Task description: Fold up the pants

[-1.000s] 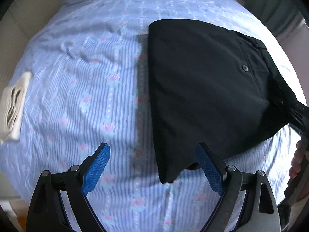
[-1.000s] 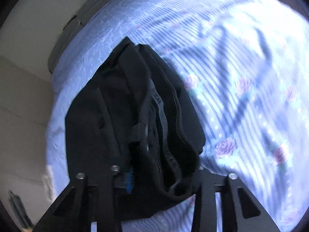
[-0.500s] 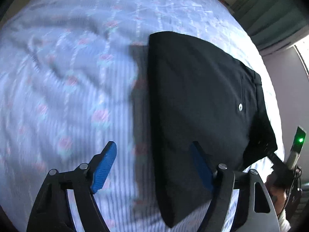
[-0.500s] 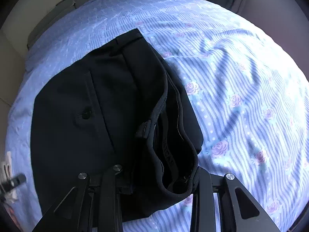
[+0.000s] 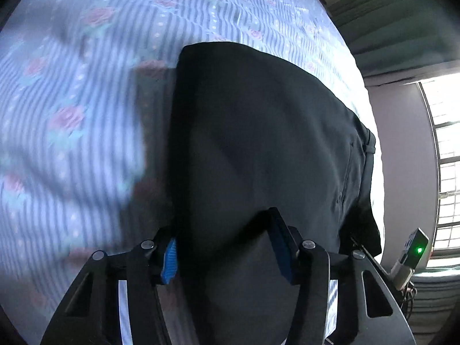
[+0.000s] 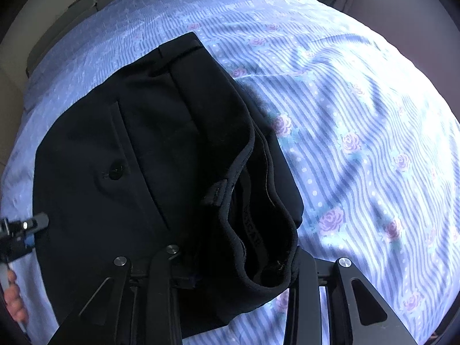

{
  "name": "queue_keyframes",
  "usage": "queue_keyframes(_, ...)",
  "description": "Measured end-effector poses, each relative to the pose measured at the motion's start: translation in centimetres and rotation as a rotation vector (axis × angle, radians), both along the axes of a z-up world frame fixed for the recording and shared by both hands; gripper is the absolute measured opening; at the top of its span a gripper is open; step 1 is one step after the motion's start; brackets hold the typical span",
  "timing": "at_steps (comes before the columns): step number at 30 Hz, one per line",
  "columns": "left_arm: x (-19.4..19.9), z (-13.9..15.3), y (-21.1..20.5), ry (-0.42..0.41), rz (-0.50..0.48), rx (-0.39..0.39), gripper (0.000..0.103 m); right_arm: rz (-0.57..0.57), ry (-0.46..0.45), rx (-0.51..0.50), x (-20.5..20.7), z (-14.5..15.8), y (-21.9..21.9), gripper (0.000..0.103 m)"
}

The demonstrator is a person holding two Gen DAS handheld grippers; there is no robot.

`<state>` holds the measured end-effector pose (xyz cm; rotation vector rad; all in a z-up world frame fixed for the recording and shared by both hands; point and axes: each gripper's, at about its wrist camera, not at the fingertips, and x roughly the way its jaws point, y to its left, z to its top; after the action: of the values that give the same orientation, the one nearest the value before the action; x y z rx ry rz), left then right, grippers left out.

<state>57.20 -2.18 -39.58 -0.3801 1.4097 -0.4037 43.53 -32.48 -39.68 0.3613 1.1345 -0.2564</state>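
**Both grippers down on the folded black pants**

Both grippers tilt steeply down at the bed. The left gripper (image 5: pixel 224 247) straddles the pants' (image 5: pixel 258 143) folded left edge; its jaws have just been closing, fabric between the blue pads (image 5: pixel 169 258), not plainly pinched. The right gripper (image 6: pixel 233 261) is clamped on the bunched waistband (image 6: pixel 258 230). Striped floral bedsheet (image 6: pixel 359 115) lies open from 12 to 3 o'clock. A window (image 5: pixel 445 158) sits at 3 o'clock in the left view.

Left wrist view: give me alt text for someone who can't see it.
Black folded pants lie on a blue striped, rose-print bedsheet, their near edge between the blue-padded fingers of the left claw, whose jaws have just been closing. A window glows at far right.
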Motion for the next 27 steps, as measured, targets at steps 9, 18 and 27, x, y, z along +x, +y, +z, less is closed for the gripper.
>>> queue_keyframes(9, 0.7, 1.1, -1.5, 0.001, 0.047, 0.048, 0.027, -0.056, 0.005, 0.079, 1.3, -0.6, -1.1, 0.037)
queue_keyframes(18, -2.1, 7.6, -3.7, -0.116, -0.03, 0.108, 0.011, -0.006, -0.035, 0.113, 0.1, 3.4, -1.0, 0.026)
queue_keyframes(27, -9.2, 14.6, -4.4, -0.188, -0.092, 0.199, 0.01, 0.147, -0.119, 0.108, -4.1, 11.1, 1.7, 0.025)
